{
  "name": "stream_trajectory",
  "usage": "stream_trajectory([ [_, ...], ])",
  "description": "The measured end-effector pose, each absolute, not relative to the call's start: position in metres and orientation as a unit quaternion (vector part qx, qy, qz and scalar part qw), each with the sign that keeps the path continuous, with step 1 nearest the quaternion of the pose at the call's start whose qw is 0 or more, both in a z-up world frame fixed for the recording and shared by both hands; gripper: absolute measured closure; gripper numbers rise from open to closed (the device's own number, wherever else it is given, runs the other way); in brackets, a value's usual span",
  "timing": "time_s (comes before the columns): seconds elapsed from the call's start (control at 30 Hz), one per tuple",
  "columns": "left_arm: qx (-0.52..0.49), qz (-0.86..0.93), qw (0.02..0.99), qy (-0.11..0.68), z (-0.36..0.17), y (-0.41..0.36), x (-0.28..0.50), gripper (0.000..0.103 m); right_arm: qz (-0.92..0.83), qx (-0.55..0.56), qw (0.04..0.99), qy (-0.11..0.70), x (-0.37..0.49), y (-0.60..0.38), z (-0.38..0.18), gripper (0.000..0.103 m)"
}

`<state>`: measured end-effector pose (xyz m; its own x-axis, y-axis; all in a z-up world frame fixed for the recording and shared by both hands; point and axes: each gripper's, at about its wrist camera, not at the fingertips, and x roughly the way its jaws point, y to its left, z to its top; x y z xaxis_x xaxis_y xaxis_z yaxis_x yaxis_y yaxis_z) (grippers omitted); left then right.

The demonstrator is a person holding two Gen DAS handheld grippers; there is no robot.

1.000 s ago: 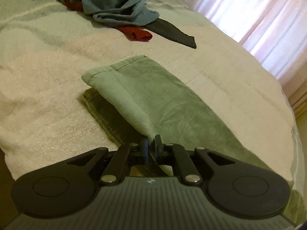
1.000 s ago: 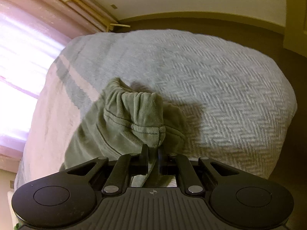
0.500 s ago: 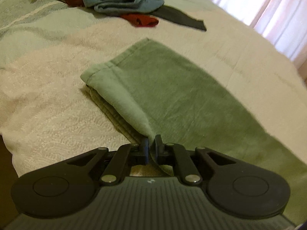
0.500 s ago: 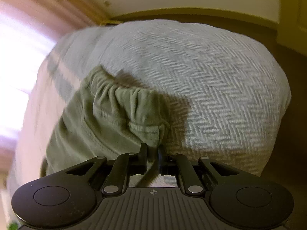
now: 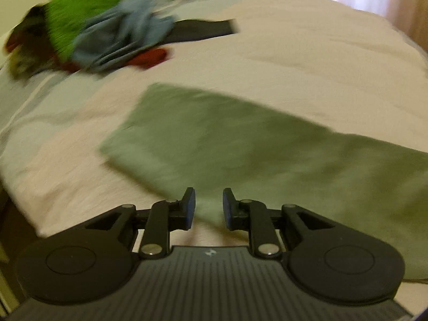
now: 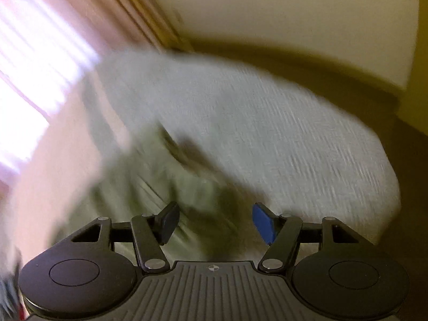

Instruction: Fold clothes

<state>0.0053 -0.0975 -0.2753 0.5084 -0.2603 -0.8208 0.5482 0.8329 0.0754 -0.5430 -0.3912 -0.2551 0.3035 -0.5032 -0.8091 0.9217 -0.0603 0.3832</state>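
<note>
An olive-green garment [image 5: 240,144] lies folded flat on the bed, stretching from centre to the right edge of the left wrist view. My left gripper [image 5: 208,206] is open and empty just above its near edge. In the right wrist view the garment's waistband end [image 6: 171,182] lies bunched on the bed, blurred by motion. My right gripper [image 6: 214,222] is open and empty right over that end.
A heap of unfolded clothes [image 5: 107,34], green, blue, red and a dark piece [image 5: 206,28], sits at the far left of the bed [image 5: 307,61]. Curtains [image 6: 34,61] hang behind. The bed's corner [image 6: 361,165] drops to the dark floor on the right.
Both grippers have opened and let go of the green garment, which now lies flat on the bed. Both cameras have swung and pulled back, blurring the views.
</note>
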Motion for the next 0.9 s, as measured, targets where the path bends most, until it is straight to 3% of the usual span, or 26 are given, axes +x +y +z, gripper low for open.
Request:
stream_trajectory([
  [0.07,0.180,-0.276,0.839,0.434,-0.275,-0.128,0.000,0.086,-0.547,0.489,0.633,0.248,-0.543,-0.396,-0.260,0.038],
  [0.2,0.221,-0.371,0.800,0.418,-0.270,-0.192,-0.011,0.085,-0.555,0.453,0.668,0.205,-0.549,-0.410,-0.227,0.038],
  [0.33,0.234,-0.474,0.747,0.404,-0.264,-0.267,-0.026,0.080,-0.495,0.488,0.693,0.193,-0.531,-0.465,-0.230,0.038],
  [0.5,0.178,-0.579,0.647,0.462,-0.271,-0.367,-0.039,0.064,-0.434,0.538,0.689,0.218,-0.490,-0.524,-0.260,0.038],
  [0.67,0.182,-0.606,0.570,0.524,-0.300,-0.443,-0.055,0.057,-0.427,0.520,0.692,0.260,-0.478,-0.538,-0.279,0.039],
  [0.7,0.190,-0.608,0.558,0.532,-0.307,-0.454,-0.057,0.060,-0.427,0.514,0.695,0.266,-0.479,-0.536,-0.279,0.057],
  [0.73,0.191,-0.613,0.544,0.540,-0.312,-0.462,-0.059,0.063,-0.428,0.507,0.698,0.272,-0.481,-0.531,-0.279,0.061],
  [0.77,0.183,-0.619,0.528,0.552,-0.318,-0.467,-0.059,0.077,-0.429,0.500,0.700,0.275,-0.483,-0.527,-0.277,0.063],
  [0.8,0.169,-0.627,0.513,0.561,-0.322,-0.468,-0.059,0.103,-0.431,0.494,0.704,0.273,-0.485,-0.521,-0.273,0.066],
  [0.9,0.143,-0.649,0.513,0.543,-0.323,-0.458,-0.059,0.103,-0.457,0.459,0.711,0.273,-0.485,-0.509,-0.271,0.076],
])
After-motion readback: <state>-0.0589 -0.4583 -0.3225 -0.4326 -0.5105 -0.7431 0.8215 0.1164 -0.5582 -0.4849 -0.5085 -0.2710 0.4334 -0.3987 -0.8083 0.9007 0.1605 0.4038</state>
